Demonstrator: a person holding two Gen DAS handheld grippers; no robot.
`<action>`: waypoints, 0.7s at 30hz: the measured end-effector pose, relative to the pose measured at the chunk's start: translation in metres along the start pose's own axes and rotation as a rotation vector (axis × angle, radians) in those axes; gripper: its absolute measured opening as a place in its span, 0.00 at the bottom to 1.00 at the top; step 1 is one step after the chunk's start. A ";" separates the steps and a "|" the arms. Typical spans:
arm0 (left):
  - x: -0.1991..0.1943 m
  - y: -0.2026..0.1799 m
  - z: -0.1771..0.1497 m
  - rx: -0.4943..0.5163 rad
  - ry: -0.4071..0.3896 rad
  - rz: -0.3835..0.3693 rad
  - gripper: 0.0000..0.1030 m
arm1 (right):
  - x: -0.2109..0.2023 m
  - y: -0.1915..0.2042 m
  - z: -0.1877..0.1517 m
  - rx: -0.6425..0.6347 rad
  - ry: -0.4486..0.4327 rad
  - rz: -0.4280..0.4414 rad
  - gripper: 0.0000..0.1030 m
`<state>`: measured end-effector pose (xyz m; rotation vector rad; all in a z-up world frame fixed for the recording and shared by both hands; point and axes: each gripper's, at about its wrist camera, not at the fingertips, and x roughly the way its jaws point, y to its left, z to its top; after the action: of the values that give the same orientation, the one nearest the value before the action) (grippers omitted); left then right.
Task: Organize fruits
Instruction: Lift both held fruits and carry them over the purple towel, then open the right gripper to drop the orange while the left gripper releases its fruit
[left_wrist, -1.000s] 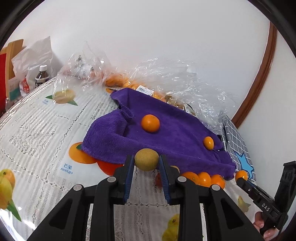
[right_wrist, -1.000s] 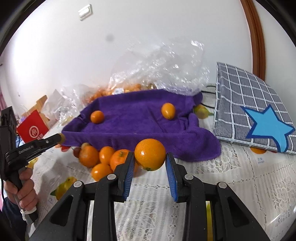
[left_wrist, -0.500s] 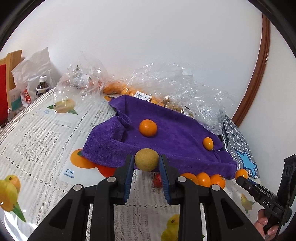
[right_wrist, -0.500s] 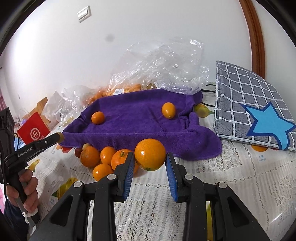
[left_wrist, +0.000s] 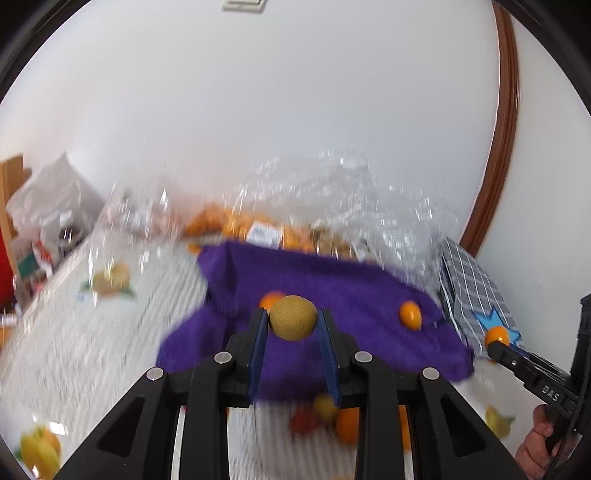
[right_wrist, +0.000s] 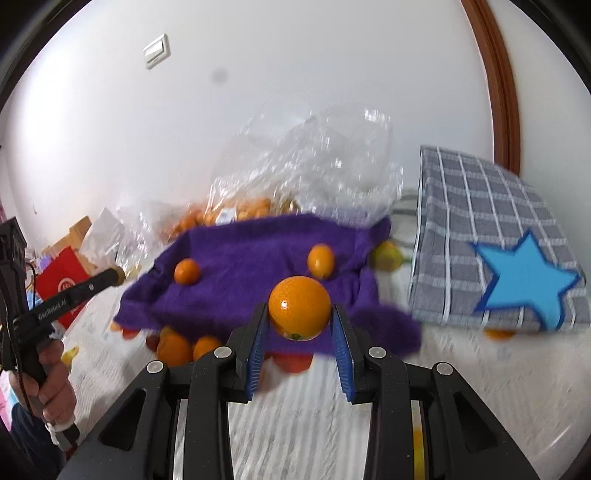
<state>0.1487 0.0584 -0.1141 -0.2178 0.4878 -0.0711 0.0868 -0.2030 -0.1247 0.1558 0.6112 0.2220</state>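
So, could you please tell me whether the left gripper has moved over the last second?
Yes. The left gripper, shut on the kiwi, has risen: the kiwi now overlaps the purple towel near the small orange, not the towel's near edge.

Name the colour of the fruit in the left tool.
Brownish-green round fruit, clearest in the left wrist view.

Right gripper (right_wrist: 299, 325) clamps an orange (right_wrist: 299, 308) above purple towel (right_wrist: 255, 254); two small oranges (right_wrist: 187, 271) lie there.
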 end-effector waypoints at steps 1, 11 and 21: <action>0.006 -0.002 0.009 0.009 -0.006 0.002 0.26 | 0.001 0.000 0.007 -0.002 -0.010 -0.004 0.33; 0.058 0.012 0.011 -0.003 0.023 0.005 0.26 | 0.046 0.000 0.049 0.030 -0.027 -0.017 0.33; 0.078 0.020 0.005 -0.051 0.044 0.026 0.26 | 0.071 -0.007 0.024 0.026 0.025 -0.032 0.33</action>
<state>0.2202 0.0696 -0.1499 -0.2608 0.5361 -0.0383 0.1578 -0.1938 -0.1459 0.1688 0.6413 0.1857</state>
